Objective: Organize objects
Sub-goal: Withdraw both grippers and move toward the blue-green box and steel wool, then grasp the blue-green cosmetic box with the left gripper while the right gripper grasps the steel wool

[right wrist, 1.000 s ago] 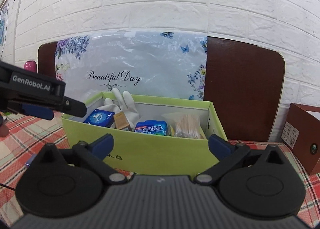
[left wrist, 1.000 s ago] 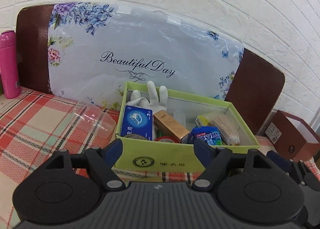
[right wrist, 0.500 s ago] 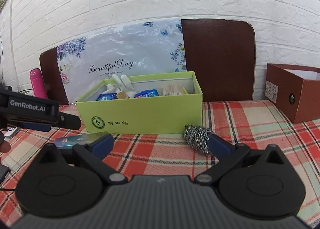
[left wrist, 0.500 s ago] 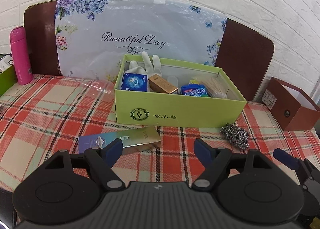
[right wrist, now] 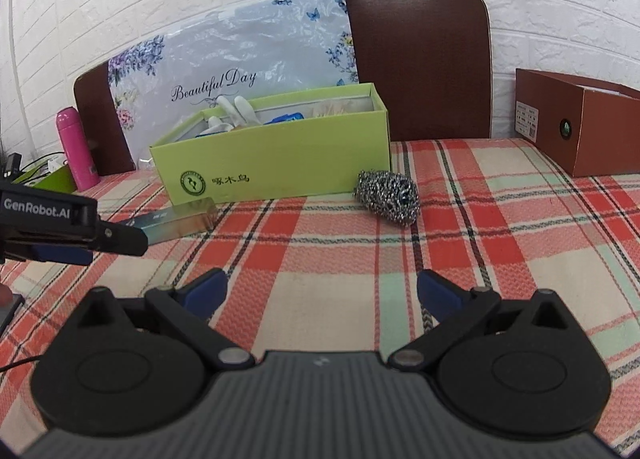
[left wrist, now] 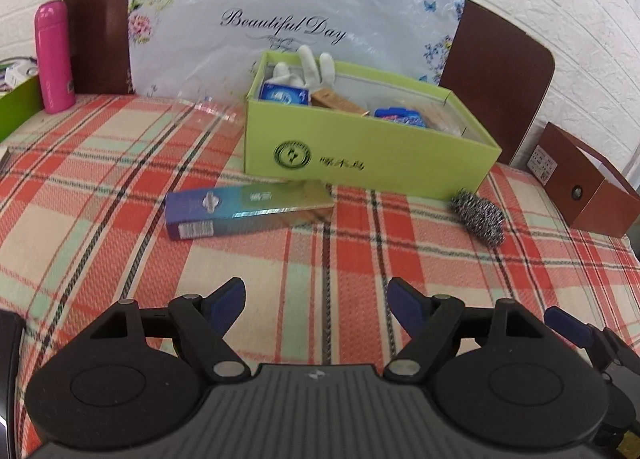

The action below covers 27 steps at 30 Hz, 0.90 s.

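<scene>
A lime-green box [left wrist: 360, 155] [right wrist: 280, 163] stands on the plaid tablecloth and holds a white glove [left wrist: 308, 67], small packets and cotton swabs. A long blue-to-gold toothpaste carton [left wrist: 248, 209] [right wrist: 180, 221] lies in front of its left end. A steel-wool scourer [left wrist: 478, 217] [right wrist: 388, 197] lies by its right end. My left gripper [left wrist: 318, 301] is open and empty, low over the cloth, short of the carton. My right gripper [right wrist: 322, 291] is open and empty, short of the scourer.
A pink bottle [left wrist: 54, 57] [right wrist: 78, 147] stands at the back left beside another green box [left wrist: 16, 107]. A brown box [left wrist: 588, 183] [right wrist: 580, 127] stands at the right. A floral bag [left wrist: 288, 15] leans on a brown chair back [right wrist: 420, 63] before the brick wall.
Both grippers have pulled back from the green box and dropped lower over the cloth. The carton and the scourer have come into view. Both stay open.
</scene>
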Motion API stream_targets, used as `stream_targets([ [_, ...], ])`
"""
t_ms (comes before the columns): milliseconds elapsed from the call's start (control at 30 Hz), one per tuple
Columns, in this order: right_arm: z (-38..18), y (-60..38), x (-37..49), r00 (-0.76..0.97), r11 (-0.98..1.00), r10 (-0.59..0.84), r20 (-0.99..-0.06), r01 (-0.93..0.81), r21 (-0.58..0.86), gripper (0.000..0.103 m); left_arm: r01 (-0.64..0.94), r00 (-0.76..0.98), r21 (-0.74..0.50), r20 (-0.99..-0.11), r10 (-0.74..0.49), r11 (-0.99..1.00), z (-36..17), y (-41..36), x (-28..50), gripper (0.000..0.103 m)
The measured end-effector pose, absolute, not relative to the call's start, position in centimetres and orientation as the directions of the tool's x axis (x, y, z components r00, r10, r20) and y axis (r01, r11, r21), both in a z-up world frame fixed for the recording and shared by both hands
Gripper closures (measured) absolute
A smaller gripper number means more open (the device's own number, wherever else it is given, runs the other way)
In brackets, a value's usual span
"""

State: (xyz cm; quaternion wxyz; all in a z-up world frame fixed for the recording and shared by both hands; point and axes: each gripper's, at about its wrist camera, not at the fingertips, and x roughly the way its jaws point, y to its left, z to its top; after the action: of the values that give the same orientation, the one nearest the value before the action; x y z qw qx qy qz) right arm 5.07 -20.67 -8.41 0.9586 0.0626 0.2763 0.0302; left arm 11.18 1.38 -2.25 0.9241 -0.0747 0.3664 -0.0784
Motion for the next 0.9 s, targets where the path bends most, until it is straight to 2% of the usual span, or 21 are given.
stream_targets([
  [300, -9.4, -19.5, 4.3, 0.819, 0.99, 0.117, -0.562, -0.052, 0.131, 0.0, 0.072, 0.716, -0.215, -0.668, -0.2, 0.974, -5.0, 4.4, 11.0, 0.022],
  [533, -9.7, -19.2, 3.8, 0.811, 0.989, 0.127, -0.571, -0.061, 0.133, 0.0, 0.206, 0.786, -0.105, -0.575, -0.228, 0.973, -4.1, 5.9, 13.5, 0.022],
  [667, -9.6, -19.1, 3.6, 0.81, 0.99, 0.127, -0.573, -0.064, 0.129, 0.0, 0.274, 0.789, -0.072, -0.554, -0.266, 0.959, -3.6, 6.3, 16.4, 0.022],
  [800, -9.6, -19.1, 3.4, 0.807, 0.991, 0.117, -0.579, -0.06, 0.116, 0.0, 0.334, 0.744, -0.095, -0.583, -0.324, 0.938, -4.2, 6.6, 19.8, 0.022],
  [900, -9.6, -19.2, 3.2, 0.805, 0.993, 0.104, -0.584, -0.054, 0.102, 0.0, 0.326, 0.739, -0.105, -0.592, -0.323, 0.939, -4.9, 6.9, 21.9, 0.022],
])
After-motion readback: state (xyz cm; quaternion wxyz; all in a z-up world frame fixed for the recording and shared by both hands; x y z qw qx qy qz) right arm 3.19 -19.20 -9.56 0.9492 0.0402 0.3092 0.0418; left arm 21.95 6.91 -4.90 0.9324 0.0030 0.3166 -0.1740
